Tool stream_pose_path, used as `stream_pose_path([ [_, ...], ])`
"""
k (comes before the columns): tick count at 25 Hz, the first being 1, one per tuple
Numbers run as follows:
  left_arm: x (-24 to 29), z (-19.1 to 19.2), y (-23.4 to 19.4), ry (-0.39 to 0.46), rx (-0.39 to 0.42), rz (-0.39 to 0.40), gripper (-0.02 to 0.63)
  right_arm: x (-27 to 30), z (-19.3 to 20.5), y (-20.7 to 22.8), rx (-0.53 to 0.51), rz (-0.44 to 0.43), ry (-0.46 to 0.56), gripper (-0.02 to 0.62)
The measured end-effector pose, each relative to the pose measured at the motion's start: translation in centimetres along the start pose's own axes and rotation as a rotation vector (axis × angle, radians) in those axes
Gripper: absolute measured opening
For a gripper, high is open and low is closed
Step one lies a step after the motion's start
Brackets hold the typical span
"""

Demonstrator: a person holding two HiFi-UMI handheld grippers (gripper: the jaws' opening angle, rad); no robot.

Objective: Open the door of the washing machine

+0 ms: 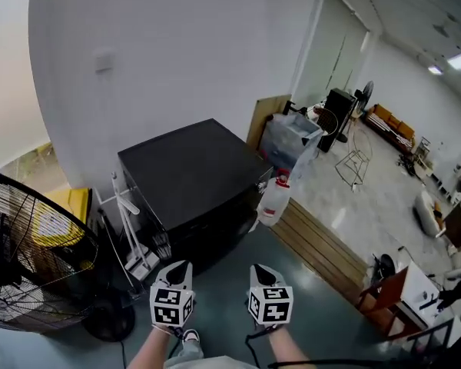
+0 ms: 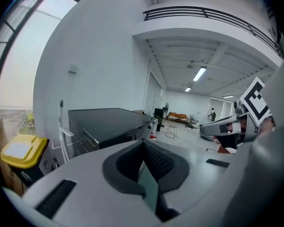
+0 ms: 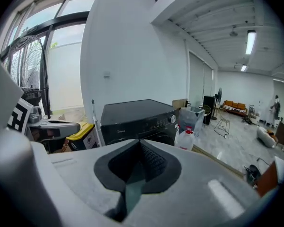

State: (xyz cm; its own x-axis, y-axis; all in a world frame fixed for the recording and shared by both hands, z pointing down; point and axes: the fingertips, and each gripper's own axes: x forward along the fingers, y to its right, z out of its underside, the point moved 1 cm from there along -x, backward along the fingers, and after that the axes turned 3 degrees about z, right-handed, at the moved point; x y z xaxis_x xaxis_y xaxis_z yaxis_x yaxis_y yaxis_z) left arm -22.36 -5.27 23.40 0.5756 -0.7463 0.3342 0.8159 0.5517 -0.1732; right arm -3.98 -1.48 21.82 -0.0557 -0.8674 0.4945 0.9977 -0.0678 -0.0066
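A black front-loading washing machine (image 1: 192,175) stands against the white wall, ahead of both grippers. In the right gripper view its control panel and knob (image 3: 171,118) show on the washing machine (image 3: 137,119), while the door below is hidden behind the jaws. My left gripper (image 1: 178,267) and right gripper (image 1: 263,270) are side by side at the bottom of the head view, short of the machine and touching nothing. The left gripper (image 2: 143,143) has its jaws together with nothing between them. The right gripper (image 3: 140,143) looks the same, pads meeting and empty.
A large black fan (image 1: 23,260) and a yellow bin (image 1: 61,214) stand at the left. White mop handles (image 1: 131,229) lean by the machine's left side. A white jug with a red cap (image 1: 274,198), a clear bin (image 1: 292,137) and a wooden step (image 1: 323,244) lie to its right.
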Motion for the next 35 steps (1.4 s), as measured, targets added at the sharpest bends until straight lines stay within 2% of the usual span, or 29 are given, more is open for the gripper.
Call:
stream_pose_path([
  [5, 4.6, -0.1, -2.3, -0.010, -0.024, -0.013, 0.003, 4.4, -1.9, 1.0, -0.021, -0.008, -0.004, 0.005],
  [9, 7.7, 0.3, -3.9, -0.037, -0.017, -0.019, 0.004, 7.2, -2.0, 1.8, 0.011, -0.014, -0.003, 0.005],
  [12, 9.0, 0.3, -3.3, -0.054, -0.009, -0.026, 0.005, 8.4, -1.9, 4.4, 0.040, -0.006, -0.016, 0.005],
  [16, 10.2, 0.7, -2.9, -0.079, -0.013, -0.092, 0.004, 10.1, -2.2, 7.0, 0.059, -0.038, -0.022, 0.005],
  [21, 11.1, 1.5, -2.3, -0.074, -0.079, -0.195, 0.003, 11.7, -1.7, 9.1, 0.005, -0.118, -0.059, 0.005],
  [25, 10.8, 2.3, -2.1, -0.077, -0.108, -0.249, 0.005, 12.0, -1.3, 9.7, -0.027, -0.155, -0.077, 0.005],
  [29, 10.6, 3.8, -2.1, -0.086, -0.120, -0.268, 0.005, 12.4, -0.1, 9.2, -0.053, -0.175, -0.100, 0.005],
  [35, 11.2, 6.1, -2.7, -0.137, -0.079, -0.240, 0.003, 14.4, 1.6, 8.3, -0.053, -0.171, -0.119, 0.005],
])
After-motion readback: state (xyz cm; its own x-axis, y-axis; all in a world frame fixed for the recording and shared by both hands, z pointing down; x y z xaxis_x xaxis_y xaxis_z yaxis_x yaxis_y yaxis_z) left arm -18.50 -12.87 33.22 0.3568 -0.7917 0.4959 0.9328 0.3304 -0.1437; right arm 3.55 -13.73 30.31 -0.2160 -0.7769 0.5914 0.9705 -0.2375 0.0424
